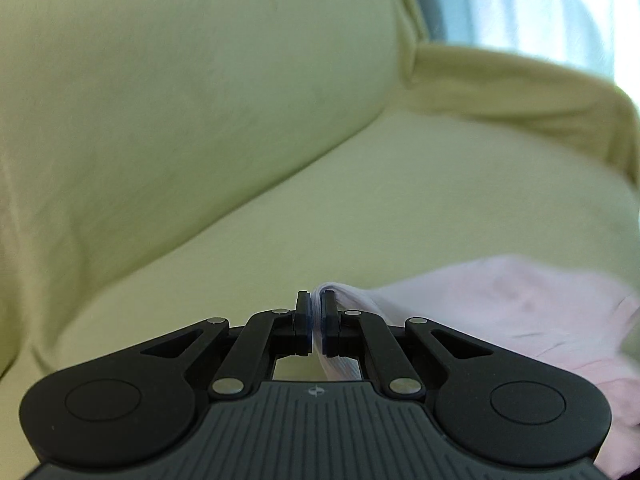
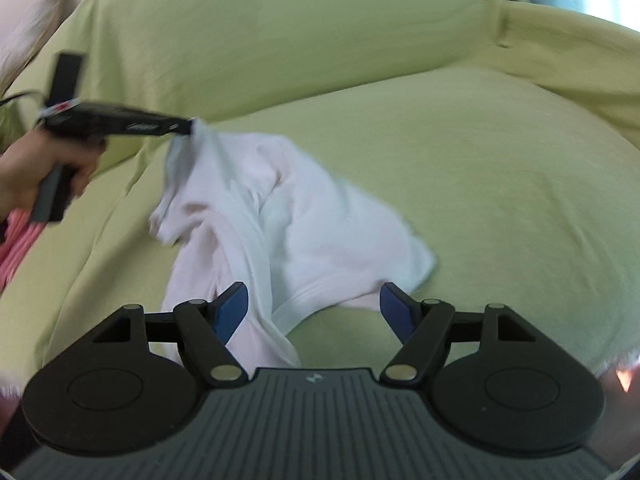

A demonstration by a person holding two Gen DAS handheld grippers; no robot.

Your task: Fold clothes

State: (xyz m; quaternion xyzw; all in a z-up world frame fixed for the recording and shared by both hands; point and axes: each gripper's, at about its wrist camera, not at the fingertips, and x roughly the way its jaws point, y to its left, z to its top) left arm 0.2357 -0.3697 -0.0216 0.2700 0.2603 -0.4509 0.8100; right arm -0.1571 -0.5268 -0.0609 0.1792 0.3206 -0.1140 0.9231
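- Lying crumpled on the seat of the sofa point(image 2: 460, 152): one pale pink garment point(image 2: 280, 216), a ribbed top by the look of it, with one corner lifted off the cushion and the rest spread loosely below.
- Sofa: covered in a yellow-green fabric; backrest behind the garment, armrest point(image 1: 520, 80) at the far right end of the seat.
- Left gripper point(image 1: 316, 320): fingers pressed together on a bunched fold of the garment's edge; in the left wrist view the cloth point(image 1: 500, 312) trails off to the right of the fingers and down through the gap beneath them.
- Left gripper, seen from the right wrist view point(image 2: 188, 126): held at the upper left corner of the garment, tip pinching the raised corner; a person's hand point(image 2: 36, 168) grips its handle.
- Right gripper point(image 2: 314, 308): fingers spread wide, blue pads showing, holding nothing; it hangs at the near edge of the garment, with a hemmed strip of the cloth running between the fingers.
- Window with a light curtain point(image 1: 540, 8): behind the sofa, above the armrest.
- Pink striped cloth point(image 2: 16, 244): at the left edge of the seat, below the hand; blurred, kind not discernible.
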